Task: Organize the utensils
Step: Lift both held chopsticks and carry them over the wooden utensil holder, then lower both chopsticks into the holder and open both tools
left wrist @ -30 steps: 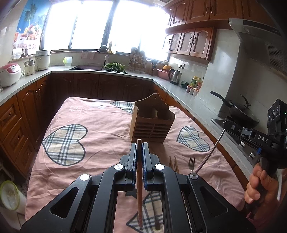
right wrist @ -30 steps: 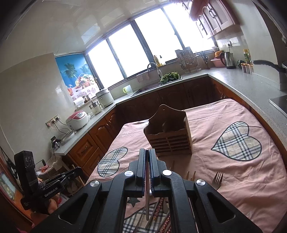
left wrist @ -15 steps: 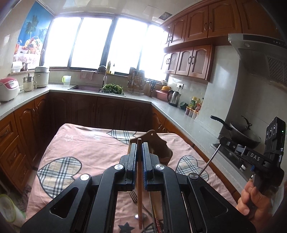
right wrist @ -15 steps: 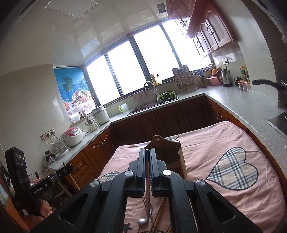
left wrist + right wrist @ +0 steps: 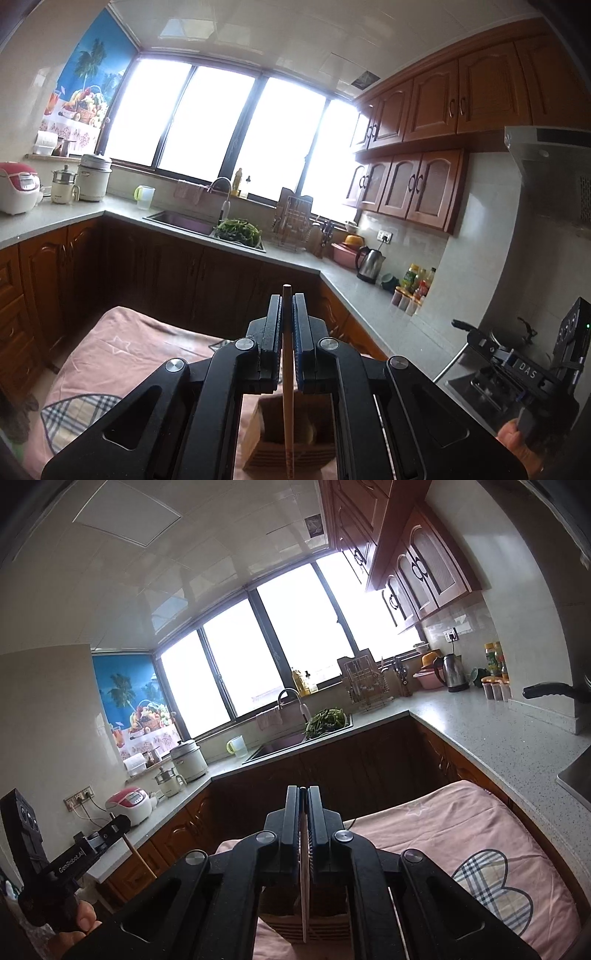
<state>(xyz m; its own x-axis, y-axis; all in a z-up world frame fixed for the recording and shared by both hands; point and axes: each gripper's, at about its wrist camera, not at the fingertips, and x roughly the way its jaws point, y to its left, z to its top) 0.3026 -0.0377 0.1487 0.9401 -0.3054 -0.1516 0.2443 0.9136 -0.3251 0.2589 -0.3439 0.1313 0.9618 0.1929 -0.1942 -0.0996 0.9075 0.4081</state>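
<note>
The left gripper (image 5: 287, 325) clamps a wooden chopstick (image 5: 287, 387) above the wooden holder (image 5: 291, 439); the right gripper (image 5: 303, 823) pinches a thin metal utensil (image 5: 304, 886), perhaps a knife.

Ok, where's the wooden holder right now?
The holder sits on the pink cloth, low in both wrist views just under the grippers. The left gripper hangs its chopstick over the holder's open top.

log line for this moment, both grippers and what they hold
left gripper: shut on wooden chopstick | right gripper: shut on metal utensil | wooden utensil holder: below both, on pink cloth
</note>
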